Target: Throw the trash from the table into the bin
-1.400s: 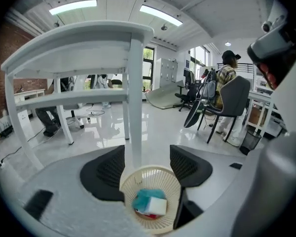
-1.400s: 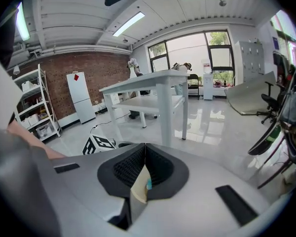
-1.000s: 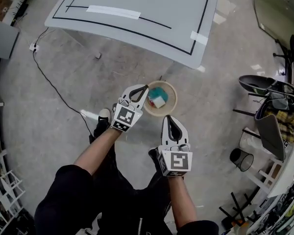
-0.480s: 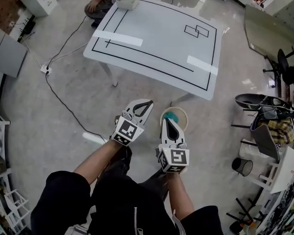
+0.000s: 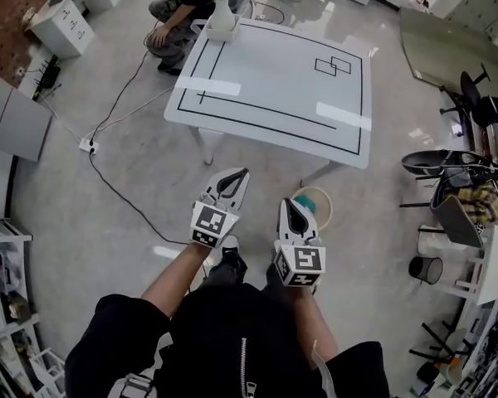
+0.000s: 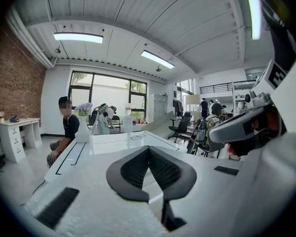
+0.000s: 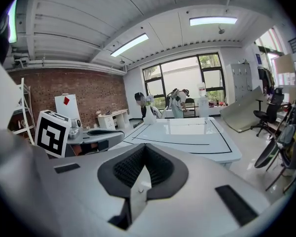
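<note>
The throwing step looks finished: the teal trash (image 5: 308, 206) lies inside the bin (image 5: 327, 211) on the floor, just right of the near edge of the white bench (image 5: 274, 81). The bench carries only a vase of flowers (image 5: 222, 19) at its far left corner, beside its tape marks. The left gripper (image 5: 235, 179) and the right gripper (image 5: 292, 205) both hang over the floor near the bin, jaws clenched on nothing. If any scrap remains, the next move calls for a scan of the bench top; otherwise none is needed.
</note>
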